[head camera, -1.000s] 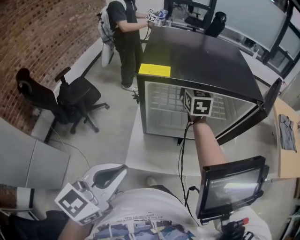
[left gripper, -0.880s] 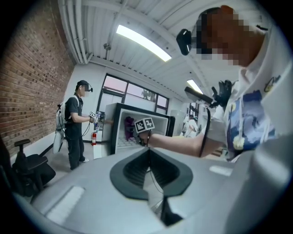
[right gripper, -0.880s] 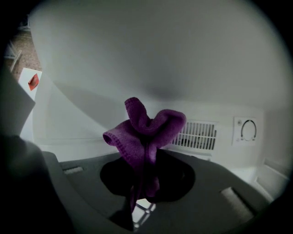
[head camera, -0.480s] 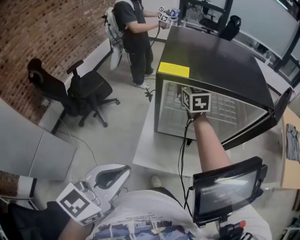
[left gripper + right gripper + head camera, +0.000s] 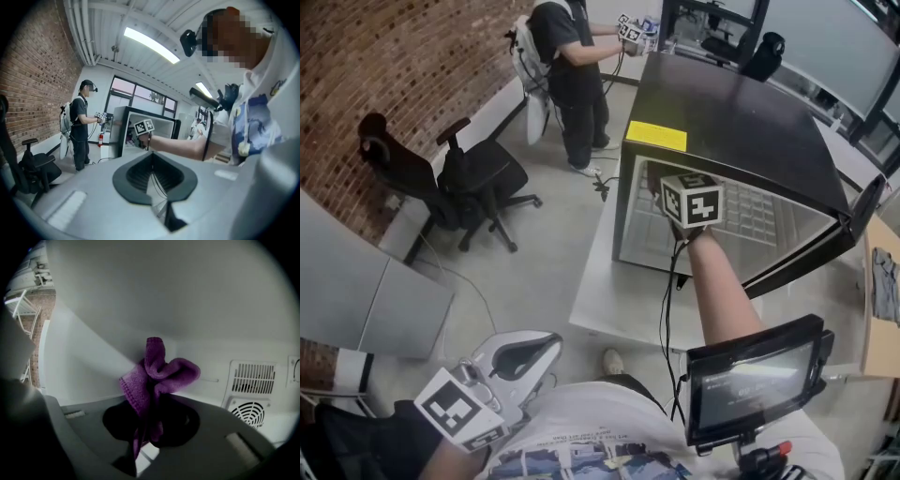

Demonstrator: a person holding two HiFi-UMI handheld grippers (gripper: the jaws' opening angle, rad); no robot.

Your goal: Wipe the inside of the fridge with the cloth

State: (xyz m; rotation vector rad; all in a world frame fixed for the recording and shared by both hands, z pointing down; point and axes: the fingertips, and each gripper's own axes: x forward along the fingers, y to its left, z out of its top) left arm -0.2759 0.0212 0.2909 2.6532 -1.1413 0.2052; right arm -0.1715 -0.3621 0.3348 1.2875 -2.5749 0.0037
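Fridge (image 5: 727,112) open, wiping step in hand. My right claw (image 5: 151,427) is inside, clamped on the purple cloth (image 5: 157,373), which is bunched just ahead of it by the white back wall (image 5: 187,301). Contact unclear. Next, I judge: press in and sweep sideways. Left claw (image 5: 525,352) hangs low, jaws together, empty.

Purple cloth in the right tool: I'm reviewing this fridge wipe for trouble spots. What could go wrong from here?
1. The cloth is bunched up in the right tool, so only a small fold may meet the fridge wall, and it might slip free.
2. The vent grilles at the back could snag it.
3. The cable hanging from that tool past the front edge might catch.
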